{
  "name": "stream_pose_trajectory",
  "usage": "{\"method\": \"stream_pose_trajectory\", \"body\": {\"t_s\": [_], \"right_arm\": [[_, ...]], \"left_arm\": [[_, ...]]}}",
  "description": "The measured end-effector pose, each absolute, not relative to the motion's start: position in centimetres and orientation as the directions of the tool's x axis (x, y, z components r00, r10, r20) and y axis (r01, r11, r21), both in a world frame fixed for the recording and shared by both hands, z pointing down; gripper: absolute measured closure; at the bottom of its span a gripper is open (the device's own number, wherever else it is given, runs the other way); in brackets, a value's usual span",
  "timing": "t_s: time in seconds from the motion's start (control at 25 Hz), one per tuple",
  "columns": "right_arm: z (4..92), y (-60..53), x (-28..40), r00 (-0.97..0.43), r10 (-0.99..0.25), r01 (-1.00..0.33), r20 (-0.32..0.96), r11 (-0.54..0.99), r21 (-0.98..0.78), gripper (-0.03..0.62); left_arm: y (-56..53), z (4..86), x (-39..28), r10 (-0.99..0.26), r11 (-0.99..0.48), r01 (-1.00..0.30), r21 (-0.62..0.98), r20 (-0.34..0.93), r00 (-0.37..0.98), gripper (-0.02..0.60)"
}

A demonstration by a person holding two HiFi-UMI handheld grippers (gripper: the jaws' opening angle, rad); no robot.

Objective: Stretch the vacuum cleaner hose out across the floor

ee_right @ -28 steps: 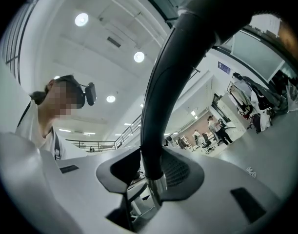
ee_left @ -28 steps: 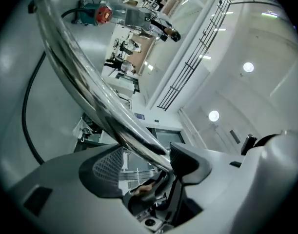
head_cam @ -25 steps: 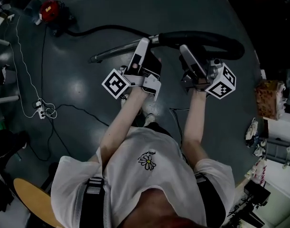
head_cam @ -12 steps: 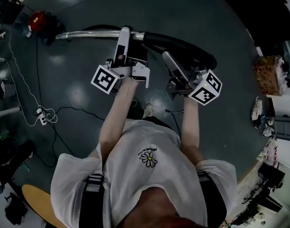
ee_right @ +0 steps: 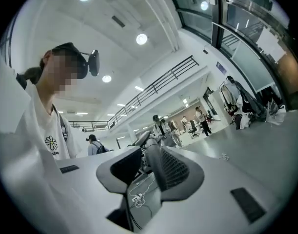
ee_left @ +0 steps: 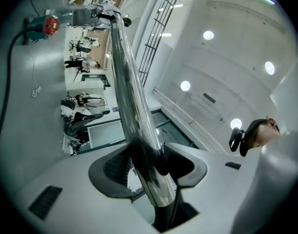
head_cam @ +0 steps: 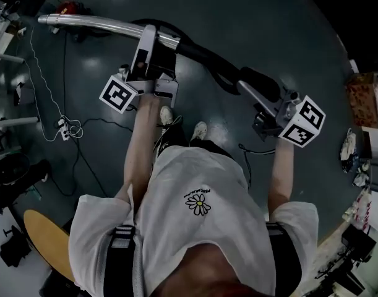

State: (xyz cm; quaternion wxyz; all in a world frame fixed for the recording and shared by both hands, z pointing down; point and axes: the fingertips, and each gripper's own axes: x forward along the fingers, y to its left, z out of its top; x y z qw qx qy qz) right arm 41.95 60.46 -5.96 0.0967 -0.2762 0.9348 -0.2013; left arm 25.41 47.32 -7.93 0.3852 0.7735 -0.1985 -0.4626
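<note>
Wand (head_cam: pixel 96 23) nr desks (ee_left: pixel 83 85), hose (head_cam: pixel 207 57) over bare floor (head_cam: pixel 269 17)

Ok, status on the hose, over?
Left gripper just closing on metal tube. Right gripper shut on black hose. Power strip cord on floor, left side.

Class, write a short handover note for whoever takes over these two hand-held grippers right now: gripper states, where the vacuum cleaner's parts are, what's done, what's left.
Left gripper: jaws have just been closing and are clamped on the metal tube, held above the floor.
Right gripper: shut on the black hose, further along from the tube.
Red vacuum cleaner: on the floor near the tube's far end.
Done: tube and hose lifted, spanning both grippers.
Left: probably draw them away from the cleaner and lay the hose straight on the floor.
</note>
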Motion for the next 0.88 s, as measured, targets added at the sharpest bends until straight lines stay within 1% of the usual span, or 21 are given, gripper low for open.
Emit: {"method": "stream_pose_trajectory", "body": {"t_s": [0.04,0.12,0.16,0.2,0.32,0.36,0.44,0.52,0.6,0.76,0.8,0.88], "right_arm": [[-6.3,60.5,42.2,-0.859,-0.509,-0.437,-0.055,0.786,-0.437,0.454],[-7.1,61.1,40.9,-0.937,-0.347,-0.291,-0.036,0.833,-0.471,0.454],[-7.2,61.7,39.7,-0.965,-0.261,-0.225,-0.010,0.850,-0.477,0.454],[-7.0,62.3,38.5,-0.981,-0.192,-0.189,0.041,0.867,-0.462,0.453],[-5.0,64.8,34.7,-0.966,-0.036,-0.128,0.255,0.926,-0.354,0.453],[-4.5,66.0,33.4,-0.951,0.038,-0.076,0.307,0.934,-0.349,0.453],[-4.0,68.3,30.7,-0.914,0.197,0.038,0.355,0.913,-0.407,0.453],[-3.3,71.3,28.5,-0.884,0.312,0.117,0.348,0.868,-0.482,0.453],[-1.9,75.2,26.6,-0.874,0.367,0.162,0.317,0.837,-0.523,0.451],[1.8,82.9,23.3,-0.873,0.400,0.199,0.278,0.814,-0.547,0.451],[2.4,84.8,22.8,-0.875,0.412,0.210,0.255,0.796,-0.567,0.451],[3.0,88.0,22.2,-0.893,0.422,0.232,0.156,0.728,-0.645,0.442]], "left_arm": [[48.5,-8.3,25.5,-0.641,-0.640,0.046,0.767,-0.565,0.519,0.376],[50.9,-9.2,25.8,-0.591,-0.671,0.038,0.740,-0.565,0.576,0.376],[52.0,-9.5,25.8,-0.569,-0.685,0.027,0.728,-0.558,0.604,0.376],[53.1,-9.7,25.8,-0.552,-0.697,0.009,0.717,-0.544,0.632,0.376],[56.7,-9.8,25.0,-0.512,-0.724,-0.065,0.687,-0.471,0.718,0.376],[58.0,-9.9,24.3,-0.504,-0.734,-0.090,0.674,-0.451,0.736,0.376],[60.5,-10.2,22.5,-0.515,-0.745,-0.146,0.651,-0.422,0.747,0.376],[63.1,-10.2,21.1,-0.537,-0.741,-0.202,0.640,-0.385,0.750,0.376],[66.2,-9.6,20.4,-0.557,-0.732,-0.256,0.631,-0.339,0.758,0.374],[72.9,-7.2,19.5,-0.591,-0.715,-0.383,0.584,-0.212,0.779,0.373],[74.7,-6.7,19.3,-0.593,-0.716,-0.405,0.568,-0.190,0.782,0.371],[78.4,-6.2,19.3,-0.601,-0.721,-0.439,0.536,-0.168,0.781,0.371]]}}
